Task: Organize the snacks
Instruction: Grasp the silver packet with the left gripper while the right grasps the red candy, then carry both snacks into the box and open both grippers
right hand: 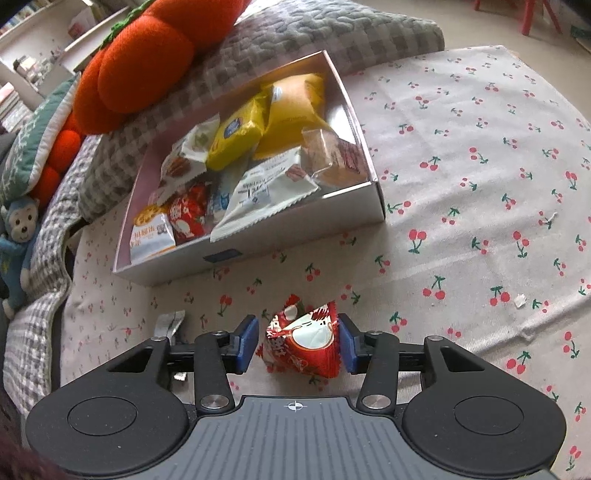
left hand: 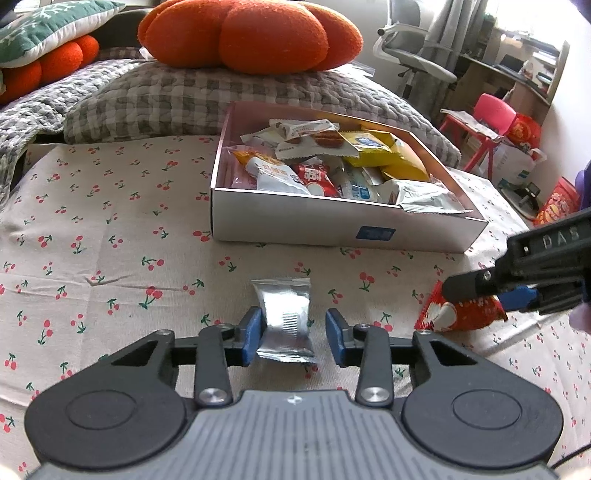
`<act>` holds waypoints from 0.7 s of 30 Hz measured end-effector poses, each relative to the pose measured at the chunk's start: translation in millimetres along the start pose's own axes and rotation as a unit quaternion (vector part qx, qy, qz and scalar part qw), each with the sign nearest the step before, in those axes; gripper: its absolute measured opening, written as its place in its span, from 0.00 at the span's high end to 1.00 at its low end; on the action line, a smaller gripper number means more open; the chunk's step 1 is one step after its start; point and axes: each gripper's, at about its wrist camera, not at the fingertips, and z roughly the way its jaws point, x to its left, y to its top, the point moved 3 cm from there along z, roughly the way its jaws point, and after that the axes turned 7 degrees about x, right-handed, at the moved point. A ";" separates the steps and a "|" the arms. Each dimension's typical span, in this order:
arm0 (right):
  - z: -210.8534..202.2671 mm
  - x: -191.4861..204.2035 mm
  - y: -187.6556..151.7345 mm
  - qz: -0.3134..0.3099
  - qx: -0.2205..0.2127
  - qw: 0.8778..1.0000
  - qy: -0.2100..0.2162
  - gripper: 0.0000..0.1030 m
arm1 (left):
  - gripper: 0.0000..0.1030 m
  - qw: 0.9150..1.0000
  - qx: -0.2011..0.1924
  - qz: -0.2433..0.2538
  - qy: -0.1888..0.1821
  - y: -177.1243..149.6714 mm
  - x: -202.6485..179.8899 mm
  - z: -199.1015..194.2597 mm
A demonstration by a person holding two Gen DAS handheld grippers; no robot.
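A silver foil snack packet lies on the cherry-print cloth between the pads of my left gripper. The left pad touches it and a gap shows at the right pad, so the gripper is open. A red triangular snack packet lies on the cloth between the pads of my right gripper, with a gap on the left side; this gripper is open too. In the left wrist view the right gripper hovers over the red packet. Beyond stands a white open box holding several snack packets.
A checked quilt and an orange pumpkin cushion lie behind the box. A blue monkey plush sits at the left edge. An office chair and a red stool stand past the bed on the right.
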 end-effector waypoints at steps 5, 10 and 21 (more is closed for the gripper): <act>1.6 1.2 -3.0 -0.011 0.007 1.000 -0.004 0.55 | 0.76 1.000 0.001 -0.007 0.003 1.1 1.1 0.2; 2.1 2.7 -5.6 -0.019 0.010 1.000 -0.006 0.55 | 0.79 1.000 0.000 -0.009 0.000 1.8 1.0 -1.1; 3.4 14.0 -13.1 -0.062 0.012 0.998 -0.008 0.66 | 0.79 1.000 0.008 -0.017 -0.002 8.4 -2.0 -6.3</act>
